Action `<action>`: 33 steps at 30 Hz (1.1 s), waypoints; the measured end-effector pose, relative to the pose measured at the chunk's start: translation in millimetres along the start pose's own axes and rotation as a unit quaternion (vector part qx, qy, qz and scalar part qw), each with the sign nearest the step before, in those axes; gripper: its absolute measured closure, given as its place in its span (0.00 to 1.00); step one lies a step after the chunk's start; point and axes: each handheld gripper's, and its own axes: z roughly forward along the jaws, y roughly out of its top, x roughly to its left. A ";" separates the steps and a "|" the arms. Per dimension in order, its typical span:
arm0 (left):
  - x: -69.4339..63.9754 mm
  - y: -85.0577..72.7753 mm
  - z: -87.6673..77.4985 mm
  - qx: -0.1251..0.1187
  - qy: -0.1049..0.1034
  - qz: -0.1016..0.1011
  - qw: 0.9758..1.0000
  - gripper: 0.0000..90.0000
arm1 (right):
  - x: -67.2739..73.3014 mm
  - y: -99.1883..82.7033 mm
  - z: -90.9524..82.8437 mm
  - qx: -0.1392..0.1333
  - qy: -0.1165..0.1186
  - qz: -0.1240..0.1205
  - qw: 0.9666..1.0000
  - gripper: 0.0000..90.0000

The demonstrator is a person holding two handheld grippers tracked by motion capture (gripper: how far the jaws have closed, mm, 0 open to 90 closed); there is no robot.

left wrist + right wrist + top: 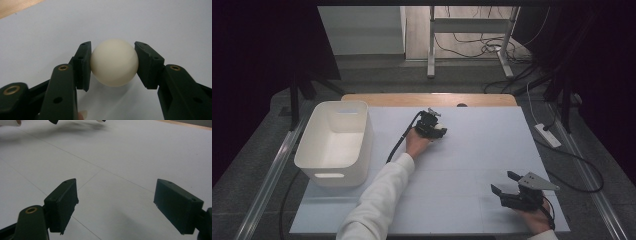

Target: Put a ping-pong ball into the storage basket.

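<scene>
Pinching a cream ball [114,65] between both pads of our left gripper [112,66], ball resting on the white table sheet [160,27] near its far middle, white bin [334,142] off to its left, our right gripper [116,206] spread wide, nothing between its jaws, low at the near right corner.

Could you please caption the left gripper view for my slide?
Left tool shut on a cream ball above the white table.
</scene>
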 end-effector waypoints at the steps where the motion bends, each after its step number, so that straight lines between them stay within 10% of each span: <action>1: 0.0 -0.3 -0.5 -0.002 0.000 -0.001 1.000 0.56 | 0.0 0.0 0.0 0.000 0.000 0.000 1.000 0.21; 33: -8.1 -11.2 -24.8 -0.019 -0.009 -0.003 1.000 0.56 | 0.3 -0.1 -0.2 0.001 -0.006 -0.003 1.000 0.21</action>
